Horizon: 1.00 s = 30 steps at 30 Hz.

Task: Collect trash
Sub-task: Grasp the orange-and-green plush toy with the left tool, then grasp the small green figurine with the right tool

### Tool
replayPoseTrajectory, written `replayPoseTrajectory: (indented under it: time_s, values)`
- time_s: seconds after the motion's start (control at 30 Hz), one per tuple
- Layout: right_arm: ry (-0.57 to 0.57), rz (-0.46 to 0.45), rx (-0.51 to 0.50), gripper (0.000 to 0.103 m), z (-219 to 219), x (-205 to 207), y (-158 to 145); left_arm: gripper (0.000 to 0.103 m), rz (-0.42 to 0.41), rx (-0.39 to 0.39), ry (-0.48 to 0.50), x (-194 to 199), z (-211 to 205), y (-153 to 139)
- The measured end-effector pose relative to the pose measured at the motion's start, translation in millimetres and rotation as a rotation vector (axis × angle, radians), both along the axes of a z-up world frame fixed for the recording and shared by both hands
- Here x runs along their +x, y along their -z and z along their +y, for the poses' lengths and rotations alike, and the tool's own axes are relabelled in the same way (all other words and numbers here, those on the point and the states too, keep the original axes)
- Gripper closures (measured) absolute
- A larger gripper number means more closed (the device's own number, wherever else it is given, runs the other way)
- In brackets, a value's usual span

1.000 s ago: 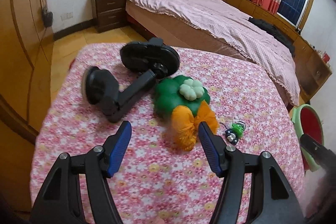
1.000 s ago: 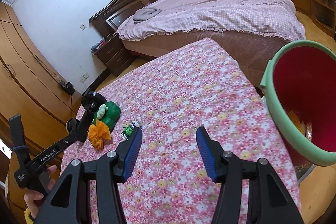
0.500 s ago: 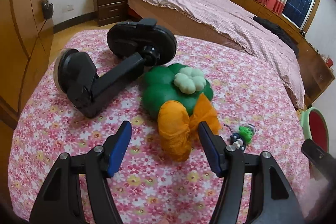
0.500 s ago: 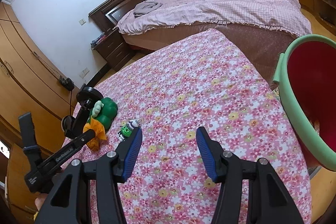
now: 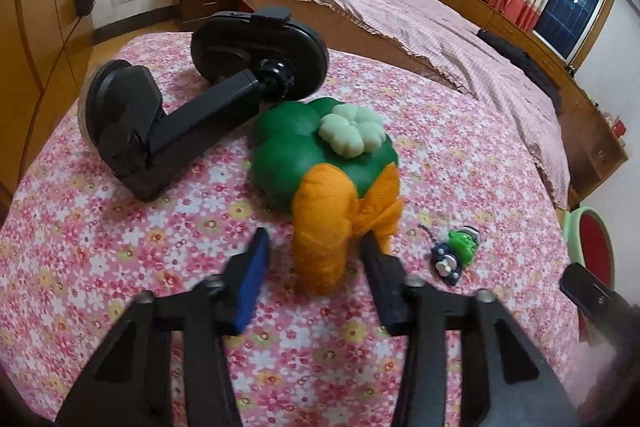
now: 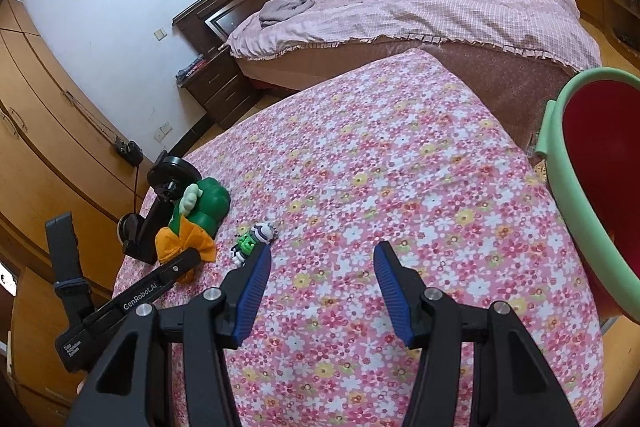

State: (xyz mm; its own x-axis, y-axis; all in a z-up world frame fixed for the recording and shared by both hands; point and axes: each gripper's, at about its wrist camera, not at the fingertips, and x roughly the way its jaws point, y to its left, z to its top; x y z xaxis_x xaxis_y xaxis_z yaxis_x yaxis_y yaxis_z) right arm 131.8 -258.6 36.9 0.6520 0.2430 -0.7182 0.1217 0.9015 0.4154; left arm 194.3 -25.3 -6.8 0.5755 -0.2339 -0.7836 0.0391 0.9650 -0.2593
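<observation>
An orange mesh bag (image 5: 332, 215) lies on the floral table (image 5: 120, 227), resting against a green clover cushion (image 5: 312, 147). My left gripper (image 5: 316, 259) is open, its fingers on either side of the bag's near end; its right fingertip (image 5: 370, 247) is next to the bag. The bag also shows in the right wrist view (image 6: 182, 243), with the left gripper's body in front of it. My right gripper (image 6: 322, 267) is open and empty above the table's middle. A red bin with a green rim (image 6: 592, 187) stands beyond the table's right edge.
A black phone mount (image 5: 192, 107) lies left of the cushion. A small green and white toy keychain (image 5: 456, 251) lies right of the bag, also in the right wrist view (image 6: 252, 239). A bed (image 5: 400, 11) and wardrobes (image 6: 48, 131) surround the table.
My left gripper has moved forward and down, so its fingers now straddle the orange bag's near end. My right gripper has drifted slightly left, away from the bin.
</observation>
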Motion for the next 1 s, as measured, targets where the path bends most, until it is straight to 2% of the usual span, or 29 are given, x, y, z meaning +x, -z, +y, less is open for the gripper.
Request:
replayPoseTrajectory:
  time_s: [0.2, 0.33, 0.6, 0.8, 1.0]
  values:
    - [-0.022, 0.003, -0.013, 0.046, 10.7, 3.1, 0.2, 0.085, 0.004, -0.018, 0.016, -3.6, 1.5, -1.7]
    - [-0.032, 0.008, -0.008, 0.046, 17.5, 7.7, 2.6, 0.085, -0.003, -0.045, -0.004, -9.8, 16.8, -6.9]
    - [-0.077, 0.02, -0.017, 0.046, 43.3, 20.7, 7.7, 0.085, -0.094, -0.006, -0.123, -28.4, 63.5, -27.3]
    - [-0.095, 0.023, -0.039, 0.046, 65.5, 30.3, 14.7, 0.085, -0.097, -0.029, -0.196, -29.6, 91.4, -20.7]
    - [-0.092, 0.032, -0.059, 0.046, 80.6, 38.5, 24.7, 0.085, -0.115, -0.041, -0.209, -34.9, 105.8, -17.2]
